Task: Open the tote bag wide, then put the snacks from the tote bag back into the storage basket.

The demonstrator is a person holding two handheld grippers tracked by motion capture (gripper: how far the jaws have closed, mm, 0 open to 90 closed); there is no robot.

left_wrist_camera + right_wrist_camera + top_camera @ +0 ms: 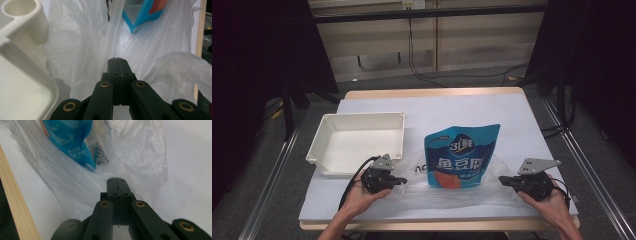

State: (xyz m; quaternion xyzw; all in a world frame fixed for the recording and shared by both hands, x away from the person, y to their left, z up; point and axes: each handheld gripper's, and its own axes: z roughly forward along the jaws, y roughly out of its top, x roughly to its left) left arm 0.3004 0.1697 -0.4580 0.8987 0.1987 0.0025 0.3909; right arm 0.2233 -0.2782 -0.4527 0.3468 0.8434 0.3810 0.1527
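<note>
lying flat near the front of the white tabletop [512, 115] was a clear plastic bag [422, 190], with a blue snack pouch [461, 156] resting on it. left tongs [401, 180] were pressed together at the bag's left edge, just beside a white plastic tray [357, 140]; whether film was pinched could not be told. right tongs [503, 179], also pressed together, sat at the bag's right edge.
</note>
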